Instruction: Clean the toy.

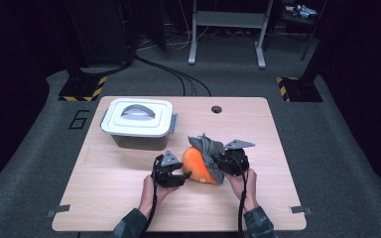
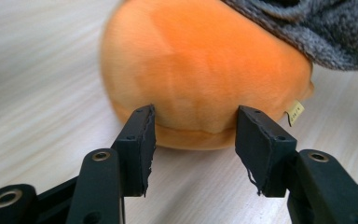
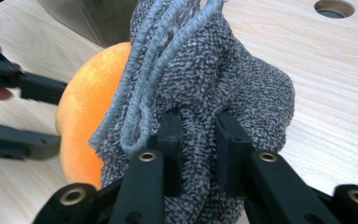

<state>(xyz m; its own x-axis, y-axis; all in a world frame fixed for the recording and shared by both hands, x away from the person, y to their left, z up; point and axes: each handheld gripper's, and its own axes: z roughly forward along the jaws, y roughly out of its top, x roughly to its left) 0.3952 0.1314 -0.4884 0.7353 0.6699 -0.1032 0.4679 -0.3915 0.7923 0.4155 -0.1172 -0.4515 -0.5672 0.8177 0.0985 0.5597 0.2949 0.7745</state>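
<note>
An orange plush ball (image 1: 197,166) lies on the wooden table (image 1: 119,198), partly wrapped in a grey knitted cover (image 1: 211,148) with cords at its top. My left gripper (image 1: 182,175) is open at the ball's left side. In the left gripper view its jaws (image 2: 194,116) stand apart just short of the orange ball (image 2: 200,70), with the grey cover (image 2: 317,32) at the upper right. My right gripper (image 1: 224,166) is shut on a fold of the grey cover (image 3: 247,84), seen between its jaws (image 3: 199,120). The orange ball (image 3: 86,112) and the left gripper (image 3: 61,116) show beyond.
A white lidded box (image 1: 138,119) with a grey handle stands at the table's back left, close behind the left gripper. A round cable hole (image 1: 216,109) sits near the far edge. Bare wood lies to the front and right. Cables and a metal stand are on the floor behind.
</note>
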